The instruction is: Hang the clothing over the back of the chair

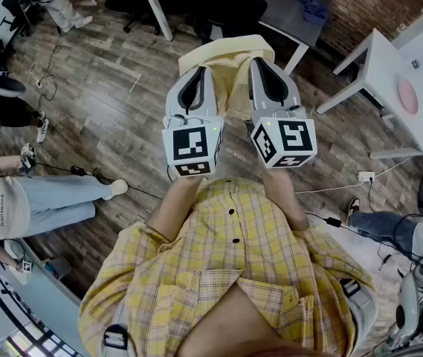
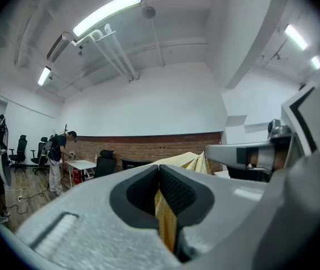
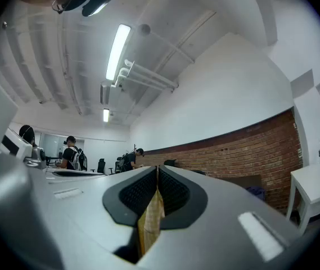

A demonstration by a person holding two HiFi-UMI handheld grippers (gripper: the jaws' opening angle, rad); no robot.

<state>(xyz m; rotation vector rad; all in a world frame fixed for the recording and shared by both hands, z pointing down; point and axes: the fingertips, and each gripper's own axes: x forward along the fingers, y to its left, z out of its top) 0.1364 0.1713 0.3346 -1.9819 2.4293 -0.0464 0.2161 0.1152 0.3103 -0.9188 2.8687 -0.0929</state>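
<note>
A pale yellow garment (image 1: 227, 64) is stretched between my two grippers, held up in front of me over the wooden floor. My left gripper (image 1: 196, 76) is shut on its left edge, and the cloth (image 2: 166, 217) shows pinched between the ribbed pads. My right gripper (image 1: 265, 67) is shut on the right edge, where a strip of the fabric (image 3: 151, 223) hangs between the jaws. A black office chair (image 1: 232, 10) stands just beyond the garment, by a grey desk. The two grippers are level and close together. The lower part of the garment is hidden behind them.
A grey desk (image 1: 304, 10) stands behind the chair and a white table (image 1: 386, 69) at the right. A seated person (image 1: 25, 199) is at the left, another person's legs (image 1: 382, 225) at the right. Cables and a power strip (image 1: 365, 176) lie on the floor.
</note>
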